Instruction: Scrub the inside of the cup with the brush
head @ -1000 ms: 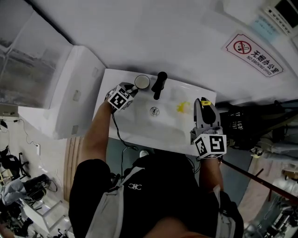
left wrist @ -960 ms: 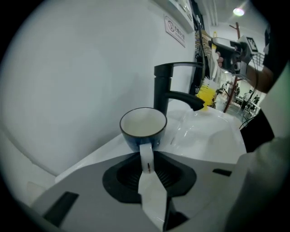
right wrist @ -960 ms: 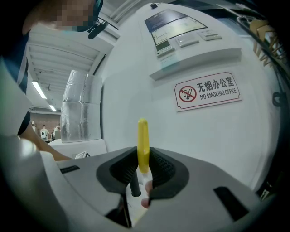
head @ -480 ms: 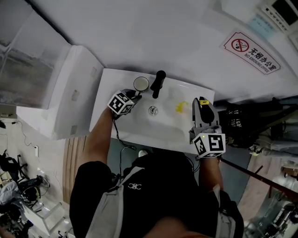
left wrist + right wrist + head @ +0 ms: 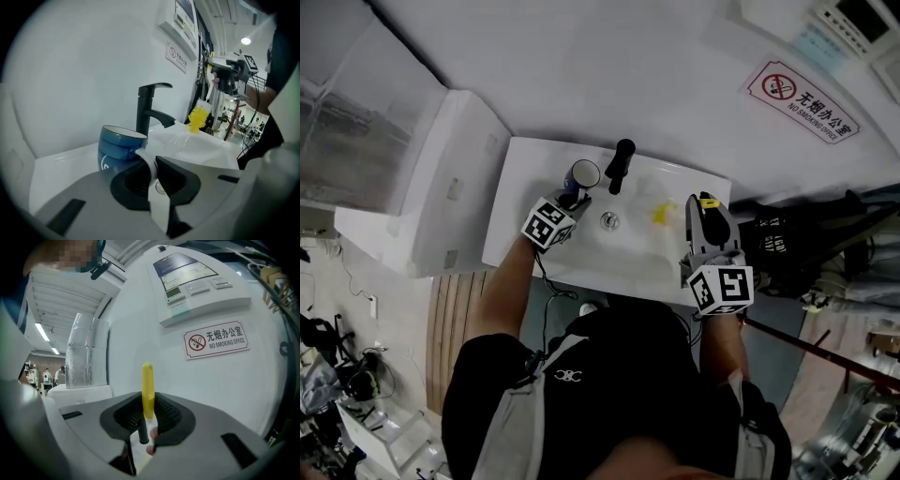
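A blue cup [image 5: 584,173] stands at the back of the white sink [image 5: 581,267], left of the black tap [image 5: 622,164]. My left gripper [image 5: 572,200] reaches it from the front. Its jaws are closing, and the cup's white handle [image 5: 146,159] sits between the pads, pinched. The cup [image 5: 119,145] fills the left gripper view just beyond the gripper [image 5: 152,171]. My right gripper [image 5: 703,211] hovers over the sink's right side, shut on the brush [image 5: 664,215] with yellow bristles. In the right gripper view the yellow brush handle [image 5: 147,385] stands upright out of that gripper [image 5: 147,413].
The drain [image 5: 609,221] lies in the middle of the basin. A white wall backs the sink, with a no-smoking sign [image 5: 806,94] and a wall panel [image 5: 187,273] to the right. A white box-like unit [image 5: 441,187] borders the sink's left.
My left gripper drew back toward the basin's front left and its jaws came in on the cup's handle; the cup now leans, showing its blue side. The right gripper barely moved.
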### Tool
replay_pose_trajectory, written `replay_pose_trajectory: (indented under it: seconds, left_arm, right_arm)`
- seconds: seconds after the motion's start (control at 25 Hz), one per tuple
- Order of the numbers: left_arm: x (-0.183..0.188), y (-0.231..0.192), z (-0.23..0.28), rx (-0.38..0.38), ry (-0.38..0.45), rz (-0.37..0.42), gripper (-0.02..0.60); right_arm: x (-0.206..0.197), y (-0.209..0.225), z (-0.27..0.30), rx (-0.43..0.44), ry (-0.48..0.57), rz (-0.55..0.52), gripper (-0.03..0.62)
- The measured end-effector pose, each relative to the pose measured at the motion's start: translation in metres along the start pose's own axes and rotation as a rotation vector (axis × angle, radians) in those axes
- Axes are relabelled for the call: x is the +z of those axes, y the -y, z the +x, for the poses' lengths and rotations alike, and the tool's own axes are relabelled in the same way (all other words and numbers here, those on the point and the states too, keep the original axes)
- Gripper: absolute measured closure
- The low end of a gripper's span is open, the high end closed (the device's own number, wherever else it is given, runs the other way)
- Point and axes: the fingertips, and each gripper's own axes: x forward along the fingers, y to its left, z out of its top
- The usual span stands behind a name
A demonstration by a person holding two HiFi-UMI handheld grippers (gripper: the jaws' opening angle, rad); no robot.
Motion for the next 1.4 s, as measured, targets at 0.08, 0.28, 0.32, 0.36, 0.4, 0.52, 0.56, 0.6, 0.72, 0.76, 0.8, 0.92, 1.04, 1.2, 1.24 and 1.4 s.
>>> replay_pose_trajectory:
  seconds: [0.08, 0.28, 0.32, 0.36, 0.4, 0.52, 0.56, 0.6, 0.72, 0.76, 0.8, 0.92, 1.04, 1.2, 1.24, 1.4]
  left_arm:
    - [-0.002, 0.006, -0.009, -0.001, 0.022, -0.018, 0.537]
    - [-0.001, 0.029, -0.040, -0.004, 0.067, -0.007, 0.537]
    - [0.001, 0.036, -0.046, -0.007, 0.078, -0.002, 0.537]
    - [0.004, 0.043, -0.053, -0.011, 0.091, 0.003, 0.537]
    - [0.006, 0.049, -0.059, -0.016, 0.102, 0.009, 0.537]
    - [0.005, 0.067, -0.073, -0.017, 0.112, 0.034, 0.537]
    - [0.004, 0.071, -0.076, -0.011, 0.104, 0.042, 0.537]
    - [0.001, 0.076, -0.079, -0.006, 0.094, 0.047, 0.537]
    - [-0.011, 0.088, -0.084, 0.004, 0.055, 0.046, 0.537]
    - [-0.015, 0.092, -0.084, 0.005, 0.043, 0.045, 0.537]
    - [-0.019, 0.096, -0.084, 0.004, 0.033, 0.043, 0.537]
    - [-0.027, 0.109, -0.083, -0.008, 0.025, 0.040, 0.537]
    - [-0.029, 0.120, -0.082, -0.020, 0.032, 0.042, 0.537]
    - [-0.025, 0.132, -0.083, -0.037, 0.057, 0.045, 0.537]
    - [-0.024, 0.134, -0.083, -0.041, 0.063, 0.050, 0.537]
    - [-0.021, 0.141, -0.084, -0.050, 0.070, 0.066, 0.537]
  right_arm:
    - [0.002, -0.006, -0.002, 0.005, 0.006, -0.002, 0.514]
    - [0.010, -0.024, -0.007, 0.028, 0.031, -0.002, 0.514]
    - [0.012, -0.028, -0.008, 0.034, 0.035, -0.002, 0.514]
    - [0.015, -0.032, -0.009, 0.040, 0.040, -0.001, 0.514]
    - [0.018, -0.035, -0.010, 0.046, 0.048, 0.002, 0.514]
    - [0.031, -0.043, -0.015, 0.058, 0.081, 0.023, 0.514]
    - [0.036, -0.045, -0.016, 0.062, 0.093, 0.034, 0.514]
    - [0.041, -0.047, -0.018, 0.067, 0.105, 0.046, 0.514]
    - [0.058, -0.056, -0.022, 0.091, 0.139, 0.085, 0.514]
    - [0.064, -0.060, -0.023, 0.103, 0.149, 0.100, 0.514]
    - [0.070, -0.064, -0.025, 0.115, 0.159, 0.116, 0.514]
    - [0.086, -0.076, -0.028, 0.160, 0.182, 0.159, 0.514]
    - [0.092, -0.092, -0.030, 0.206, 0.189, 0.187, 0.514]
    - [0.088, -0.113, -0.029, 0.248, 0.180, 0.186, 0.514]
    - [0.085, -0.118, -0.028, 0.257, 0.174, 0.185, 0.514]
    - [0.072, -0.137, -0.021, 0.292, 0.147, 0.183, 0.514]
